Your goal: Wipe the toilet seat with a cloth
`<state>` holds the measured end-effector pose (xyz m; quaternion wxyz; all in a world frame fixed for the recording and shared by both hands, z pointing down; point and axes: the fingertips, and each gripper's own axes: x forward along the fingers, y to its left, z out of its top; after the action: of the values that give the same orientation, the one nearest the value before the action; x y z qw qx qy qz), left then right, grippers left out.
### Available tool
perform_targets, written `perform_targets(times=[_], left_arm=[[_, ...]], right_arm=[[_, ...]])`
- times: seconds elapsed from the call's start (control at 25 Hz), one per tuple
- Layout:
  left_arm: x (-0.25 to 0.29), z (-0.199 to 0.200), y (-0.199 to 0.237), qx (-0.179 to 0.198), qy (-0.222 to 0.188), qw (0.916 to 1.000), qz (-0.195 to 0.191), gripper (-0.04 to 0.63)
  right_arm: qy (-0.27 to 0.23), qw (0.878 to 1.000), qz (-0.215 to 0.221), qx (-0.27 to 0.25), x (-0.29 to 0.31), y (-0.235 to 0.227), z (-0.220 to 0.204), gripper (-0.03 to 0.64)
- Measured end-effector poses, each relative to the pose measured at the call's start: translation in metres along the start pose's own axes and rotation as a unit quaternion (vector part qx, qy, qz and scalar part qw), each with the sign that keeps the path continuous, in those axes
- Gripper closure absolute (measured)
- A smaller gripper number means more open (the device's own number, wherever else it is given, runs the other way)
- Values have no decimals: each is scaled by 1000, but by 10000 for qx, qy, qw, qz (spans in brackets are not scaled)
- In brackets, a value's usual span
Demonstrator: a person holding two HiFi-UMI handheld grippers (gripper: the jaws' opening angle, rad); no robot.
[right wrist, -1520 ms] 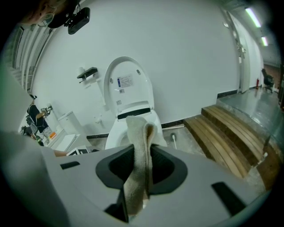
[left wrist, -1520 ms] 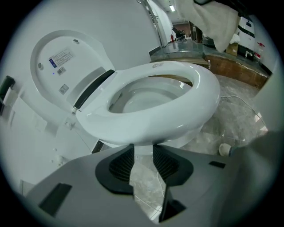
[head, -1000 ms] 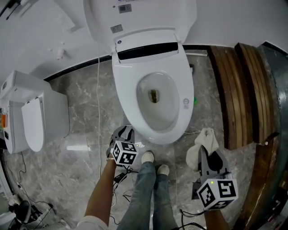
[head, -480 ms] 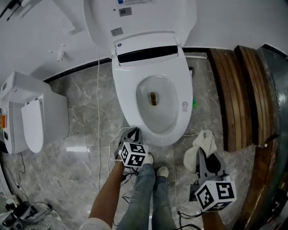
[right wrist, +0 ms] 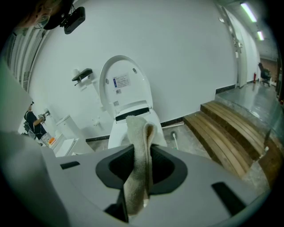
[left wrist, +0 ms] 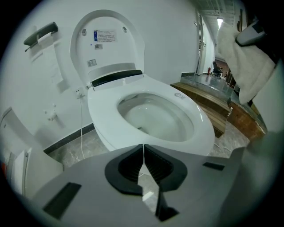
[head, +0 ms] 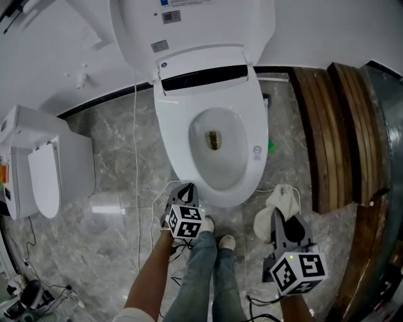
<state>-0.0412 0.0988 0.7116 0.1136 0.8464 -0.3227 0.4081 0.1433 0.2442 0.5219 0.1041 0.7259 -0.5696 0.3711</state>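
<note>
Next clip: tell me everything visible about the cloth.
The cloth is off-white and looks like soft terry, folded into a thick strip. The right tongs are clamped on its middle, so one rounded end stands above the jaws and a tail hangs below. It is held in the air beside the front of the toilet seat, not touching it.

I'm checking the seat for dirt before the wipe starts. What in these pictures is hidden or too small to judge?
- Head view: the brown mark in the toilet bowl is too small to identify.
- Head view: the print on the stickers of the raised white lid is too small to read.
- Right gripper view: the folded off-white cloth, clamped in the right gripper, covers the middle of the white toilet seat.
</note>
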Motion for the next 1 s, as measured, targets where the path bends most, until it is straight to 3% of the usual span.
perform_targets(times=[0.28, 0.48, 0.6, 0.72, 0.88, 1.0], left_arm=[[-47, 74, 17, -407, -1052, 9936, -58, 584], [-109, 151, 42, -956, -1956, 9756, -276, 584], [-131, 184, 63, -1263, -2372, 9632, 42, 584], [-131, 203, 76, -1542, -2524, 9550, 215, 584], [-111, 215, 80, -1642, -2390, 9562, 387, 584], [-97, 222, 79, -1896, -2255, 9543, 488, 586]], right_arm=[[57, 9998, -28, -179, 33, 2, 29, 528], [208, 9995, 170, -141, 72, 9, 51, 528], [245, 9992, 260, -184, 95, 10, 65, 529], [328, 9980, 348, -402, 122, 8, 76, 529], [571, 9934, 733, -679, 160, 5, 86, 528], [898, 9824, 1017, -1284, 189, -4, 96, 529]])
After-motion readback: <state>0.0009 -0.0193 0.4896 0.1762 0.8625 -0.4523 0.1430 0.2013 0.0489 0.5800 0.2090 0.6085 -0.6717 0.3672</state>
